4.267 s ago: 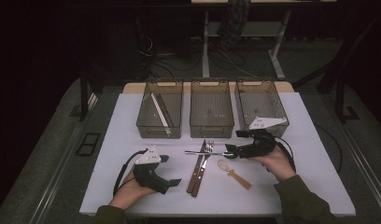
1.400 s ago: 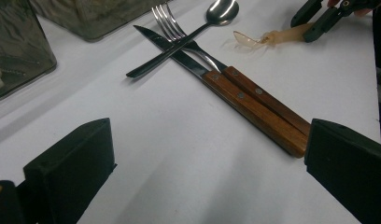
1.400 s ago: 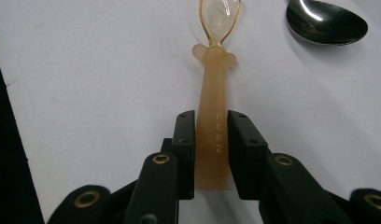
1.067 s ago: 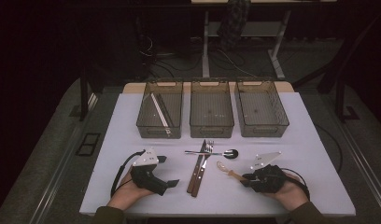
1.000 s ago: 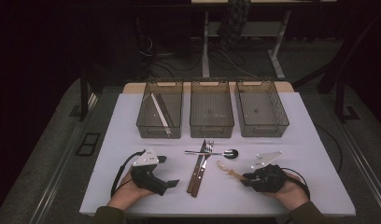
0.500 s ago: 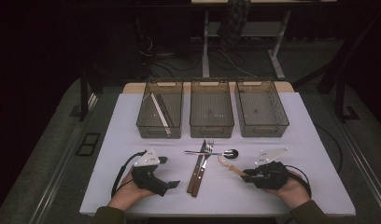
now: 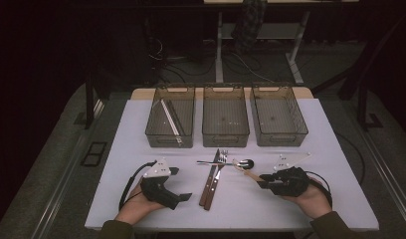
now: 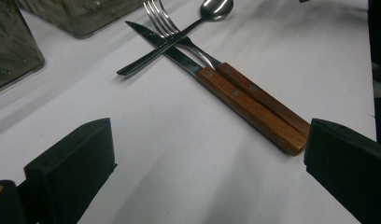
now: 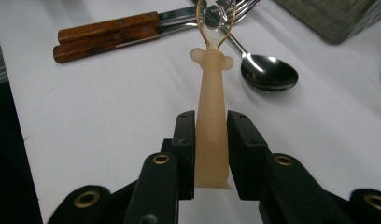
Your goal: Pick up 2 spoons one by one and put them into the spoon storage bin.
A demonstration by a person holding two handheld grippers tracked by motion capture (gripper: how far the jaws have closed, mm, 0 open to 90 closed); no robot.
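Note:
My right gripper (image 7: 263, 179) is shut on the beige handle of a small utensil (image 7: 246, 173) with a clear looped head. In the right gripper view the jaws clamp that handle (image 9: 211, 140) from both sides, and the head points at the cutlery. A wooden-handled knife (image 7: 207, 189) and fork (image 7: 216, 180) lie side by side mid-table, with a metal spoon (image 7: 243, 163) laid across their blades. My left gripper (image 7: 183, 195) rests on the table left of them, open. Nothing is between its jaws (image 8: 209, 172), and the knife handle (image 8: 254, 114) ends near the right jaw.
Three clear bins stand in a row at the back: the left bin (image 7: 156, 132) holds long pale sticks, then the middle bin (image 7: 226, 142) and the right bin (image 7: 280, 142). The white table top (image 7: 141, 149) ends just before both hands.
Since the earliest frame my right gripper came back from beside the right bin and took hold of the beige utensil. Over the last second it shifted slightly away. The left gripper stayed put.

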